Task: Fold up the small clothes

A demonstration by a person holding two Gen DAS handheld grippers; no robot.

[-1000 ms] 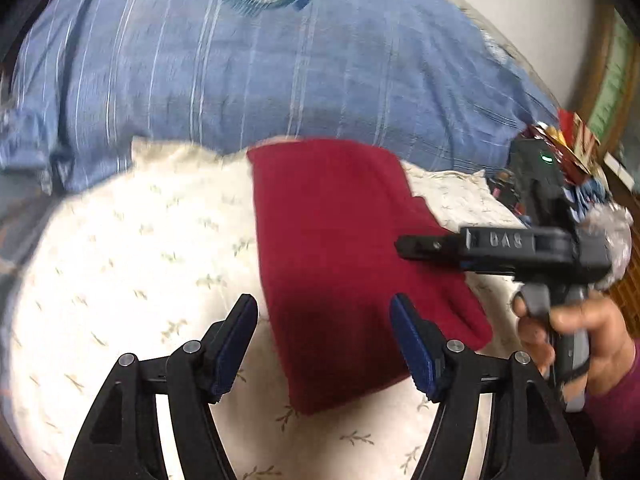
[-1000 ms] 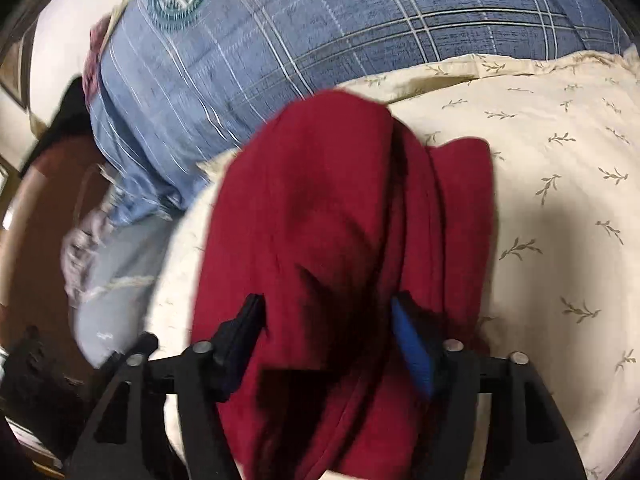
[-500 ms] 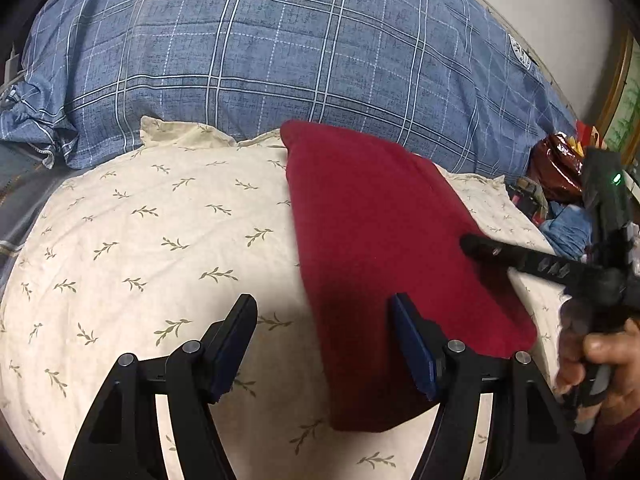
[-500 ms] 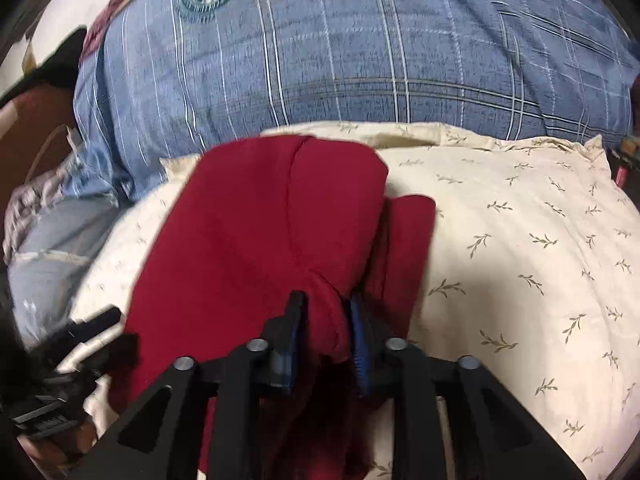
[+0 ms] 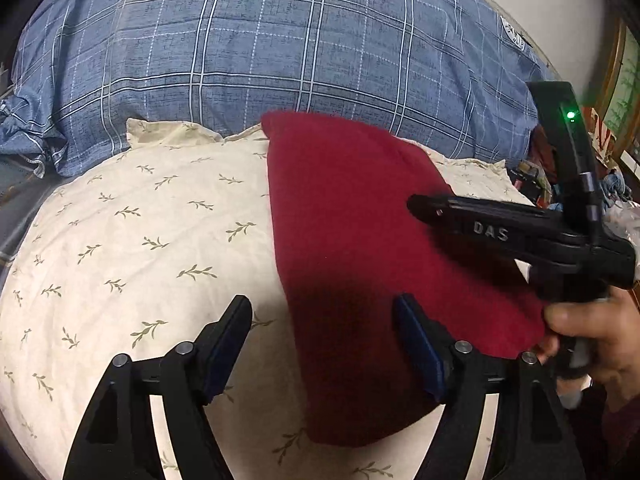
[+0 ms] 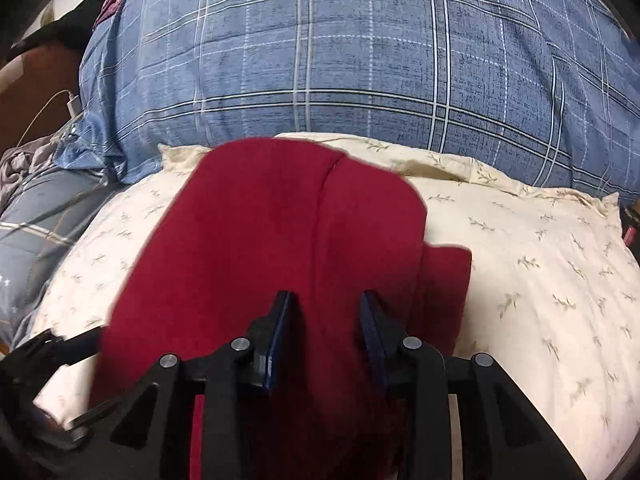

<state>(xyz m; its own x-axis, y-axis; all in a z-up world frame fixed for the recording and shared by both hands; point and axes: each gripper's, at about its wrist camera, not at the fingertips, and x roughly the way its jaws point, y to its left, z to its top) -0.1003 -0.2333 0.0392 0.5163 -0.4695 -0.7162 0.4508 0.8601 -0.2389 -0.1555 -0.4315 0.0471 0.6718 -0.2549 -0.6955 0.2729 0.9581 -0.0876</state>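
A dark red folded garment point(image 5: 360, 248) lies on a cream leaf-print pillow point(image 5: 140, 248). My left gripper point(image 5: 324, 344) is open just above the garment's near left edge and holds nothing. My right gripper point(image 6: 326, 332) sits over the garment point(image 6: 256, 256) with its jaws partly apart; the cloth lies between and under the fingers, not pinched. In the left wrist view the right gripper point(image 5: 416, 204) comes in from the right over the garment's right side. A folded flap with a seam shows in the right wrist view, and a lower layer point(image 6: 448, 280) sticks out to the right.
A blue plaid pillow with a round crest point(image 5: 280, 48) stands behind the cream pillow point(image 6: 540, 264). Clutter and a picture frame point(image 5: 616, 120) sit at the far right. A white charger cable point(image 6: 68, 104) and grey bedding lie at the left.
The right gripper was shut on the red cloth half a second ago and has now opened partway, letting the fold lie flat. The left gripper stayed open.
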